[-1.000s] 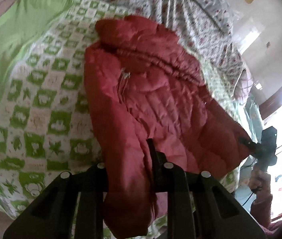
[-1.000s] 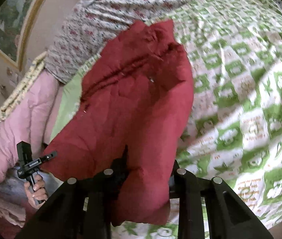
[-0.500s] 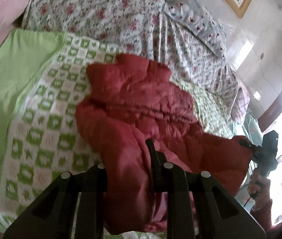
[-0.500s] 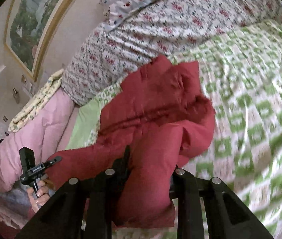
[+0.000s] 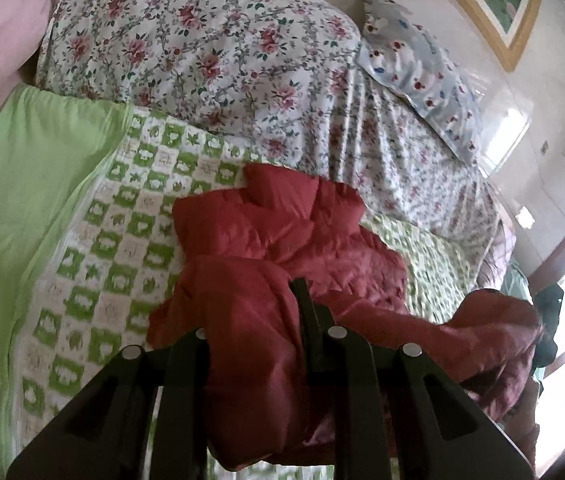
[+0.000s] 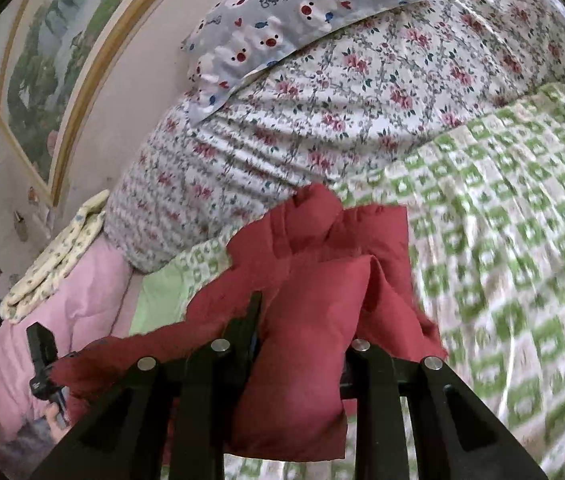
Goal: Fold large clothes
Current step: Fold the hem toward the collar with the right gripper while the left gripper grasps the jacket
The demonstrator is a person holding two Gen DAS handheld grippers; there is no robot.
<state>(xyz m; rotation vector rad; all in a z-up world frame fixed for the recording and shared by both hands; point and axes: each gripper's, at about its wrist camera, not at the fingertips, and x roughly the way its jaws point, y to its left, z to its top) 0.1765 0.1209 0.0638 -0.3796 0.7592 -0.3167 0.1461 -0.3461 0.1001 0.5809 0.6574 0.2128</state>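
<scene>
Now both grippers hold the same red jacket (image 5: pixel 282 248) over the bed. The left gripper (image 5: pixel 266 344) has its jaws closed on a thick fold of the red cloth, and the right gripper (image 6: pixel 302 344) is clamped on another fold in the same way. Between them the jacket hangs in a bunch, and its far part lies crumpled on the green checked blanket (image 5: pixel 94 280). Behind it lie a floral quilt (image 5: pixel 202 48) and a pillow with pig faces (image 6: pixel 282 20). A framed painting (image 6: pixel 54 60) hangs on the wall
</scene>
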